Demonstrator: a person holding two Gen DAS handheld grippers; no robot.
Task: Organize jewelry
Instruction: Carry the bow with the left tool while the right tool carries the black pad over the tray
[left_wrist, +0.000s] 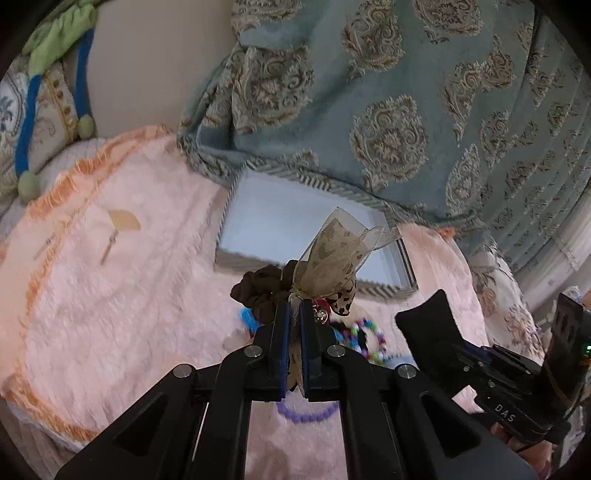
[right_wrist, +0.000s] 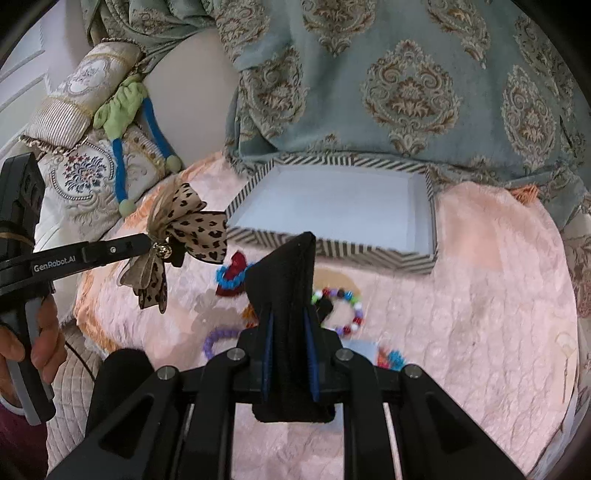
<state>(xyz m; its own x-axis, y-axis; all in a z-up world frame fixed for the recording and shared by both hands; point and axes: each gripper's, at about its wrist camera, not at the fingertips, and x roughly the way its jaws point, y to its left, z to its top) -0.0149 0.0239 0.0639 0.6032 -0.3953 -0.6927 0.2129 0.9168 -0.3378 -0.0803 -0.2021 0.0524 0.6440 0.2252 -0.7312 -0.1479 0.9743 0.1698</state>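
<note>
**Both grippers hold hair pieces above the rug**

Clamped in the left gripper (left_wrist: 294, 314), a leopard-print bow (left_wrist: 334, 254) hangs lifted. Beside it, the right gripper (right_wrist: 290, 317) pinches a black fabric piece (right_wrist: 286, 291). Beyond both lies the striped tray (right_wrist: 332, 245); beaded bracelets (right_wrist: 341, 310) lie below on the pink rug (right_wrist: 480, 295).

Sheer ribbon bow (left_wrist: 334, 254), plush blanket (left_wrist: 122, 295)

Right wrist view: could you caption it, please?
Right gripper clamps black cloth; left gripper lifts leopard bow.

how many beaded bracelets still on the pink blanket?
2 clearly: a multicolor beaded bracelet just right of the right gripper, and a purple beaded bracelet to its left. The grippers may hide more.
</note>
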